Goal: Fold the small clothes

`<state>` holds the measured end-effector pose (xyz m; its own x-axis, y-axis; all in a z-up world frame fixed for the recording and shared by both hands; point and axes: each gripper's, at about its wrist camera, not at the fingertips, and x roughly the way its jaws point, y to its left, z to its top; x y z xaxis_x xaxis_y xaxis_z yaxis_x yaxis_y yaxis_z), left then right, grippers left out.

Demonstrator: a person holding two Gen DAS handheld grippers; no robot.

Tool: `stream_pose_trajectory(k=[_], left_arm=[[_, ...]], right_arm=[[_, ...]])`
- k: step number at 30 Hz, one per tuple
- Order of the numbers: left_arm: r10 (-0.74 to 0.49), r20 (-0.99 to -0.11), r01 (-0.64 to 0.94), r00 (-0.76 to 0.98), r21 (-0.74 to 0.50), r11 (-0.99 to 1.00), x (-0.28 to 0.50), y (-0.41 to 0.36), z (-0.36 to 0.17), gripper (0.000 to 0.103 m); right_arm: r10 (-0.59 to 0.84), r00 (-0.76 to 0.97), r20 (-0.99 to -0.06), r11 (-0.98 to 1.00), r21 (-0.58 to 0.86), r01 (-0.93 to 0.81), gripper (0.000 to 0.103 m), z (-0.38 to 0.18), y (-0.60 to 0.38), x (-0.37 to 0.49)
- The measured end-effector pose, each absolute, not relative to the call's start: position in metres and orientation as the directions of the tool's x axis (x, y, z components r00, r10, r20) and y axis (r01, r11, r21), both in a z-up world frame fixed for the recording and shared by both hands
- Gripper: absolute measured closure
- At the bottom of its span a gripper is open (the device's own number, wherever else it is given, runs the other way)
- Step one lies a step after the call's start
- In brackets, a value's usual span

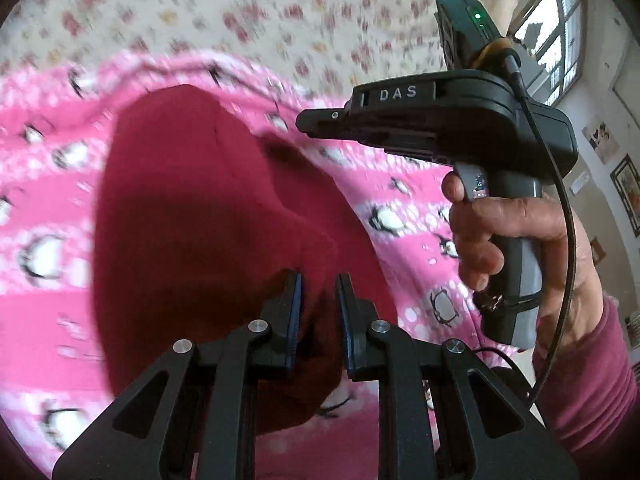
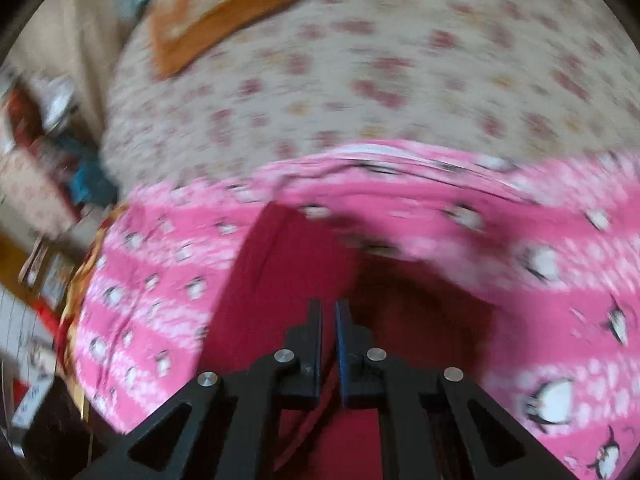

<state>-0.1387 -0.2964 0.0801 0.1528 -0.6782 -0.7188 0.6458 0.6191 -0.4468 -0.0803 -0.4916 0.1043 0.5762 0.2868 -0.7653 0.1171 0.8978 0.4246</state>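
A dark red garment (image 1: 192, 216) lies on a pink blanket with penguins (image 1: 40, 200), and part of it is lifted toward the camera. My left gripper (image 1: 318, 280) is shut on a bunch of this red cloth, which fills the narrow gap between its blue pads. In the right wrist view the red garment (image 2: 288, 264) runs up into my right gripper (image 2: 329, 305), also shut, with a thin fold pinched between its fingers. The right gripper's black body (image 1: 460, 120) shows in the left wrist view, held by a hand (image 1: 512, 232) in a pink sleeve.
The pink blanket (image 2: 520, 220) lies on a floral bedsheet (image 2: 360, 80). An orange patterned cloth (image 2: 224, 12) rests at the bed's far left. Cluttered boxes and papers (image 2: 36, 184) stand off the bed's left side. A window (image 1: 556, 36) and framed pictures (image 1: 628, 192) are on the wall at right.
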Motion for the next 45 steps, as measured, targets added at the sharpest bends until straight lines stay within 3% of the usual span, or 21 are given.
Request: stream_pose_trajectory(k=[4,6,7,8,10,12,17,20,22,29,37,40,43,45], left_arm=[[-0.664,-0.731,0.636,0.155,-0.441,0.634,-0.140,-0.309,0.066,0.093],[-0.675,-0.724,0.620,0.142,-0.466,0.631,-0.140,-0.299,0.068,0.093],[-0.677,-0.724,0.618,0.130,-0.475,0.627,-0.139,-0.296,0.070,0.092],[-0.676,-0.727,0.615,0.123,-0.478,0.626,-0.136,-0.291,0.072,0.089],[-0.683,-0.722,0.619,0.108,-0.488,0.615,-0.142,-0.276,0.079,0.067],[-0.696,-0.708,0.619,0.118,-0.496,0.609,-0.150,-0.252,0.087,0.055],[-0.686,-0.697,0.581,0.207,-0.477,0.660,-0.152,-0.208,0.096,0.055],[-0.659,-0.713,0.537,0.241,-0.467,0.702,-0.146,-0.192,0.091,0.055],[-0.645,-0.724,0.507,0.244,-0.471,0.721,-0.140,-0.187,0.084,0.055],[-0.631,-0.730,0.486,0.263,-0.464,0.740,-0.136,-0.189,0.083,0.055],[-0.610,-0.742,0.495,0.277,-0.434,0.753,-0.128,-0.210,0.089,0.055],[-0.595,-0.758,0.494,0.268,-0.422,0.760,-0.125,-0.222,0.082,0.055],[-0.559,-0.786,0.490,0.264,-0.390,0.779,-0.122,-0.234,0.074,0.055],[-0.537,-0.793,0.503,0.287,-0.352,0.789,-0.123,-0.240,0.074,0.055]], right_arm=[[0.312,0.544,-0.779,0.852,0.482,0.202,0.097,0.070,-0.514,-0.087],[0.379,0.553,-0.742,0.804,0.560,0.201,0.096,0.066,-0.515,-0.096],[0.396,0.560,-0.728,0.791,0.580,0.194,0.090,0.067,-0.516,-0.100],[0.404,0.568,-0.717,0.785,0.590,0.186,0.070,0.070,-0.513,-0.104],[0.423,0.568,-0.706,0.780,0.603,0.169,0.036,0.073,-0.505,-0.110],[0.456,0.548,-0.701,0.777,0.614,0.140,0.033,0.071,-0.494,-0.110],[0.465,0.492,-0.736,0.793,0.594,0.138,0.033,0.051,-0.469,-0.102],[0.461,0.500,-0.733,0.790,0.596,0.146,0.025,0.044,-0.458,-0.091],[0.454,0.509,-0.731,0.796,0.590,0.136,0.025,0.043,-0.448,-0.087],[0.380,0.553,-0.741,0.877,0.478,0.038,0.079,0.061,-0.430,-0.097],[0.240,0.620,-0.747,0.953,0.302,-0.005,0.083,0.110,-0.464,-0.123],[0.150,0.572,-0.807,0.970,0.232,0.073,0.083,0.089,-0.484,-0.118],[0.176,0.527,-0.831,0.949,0.286,0.134,0.081,0.060,-0.498,-0.114],[0.171,0.548,-0.819,0.936,0.308,0.168,0.056,0.067,-0.505,-0.119]])
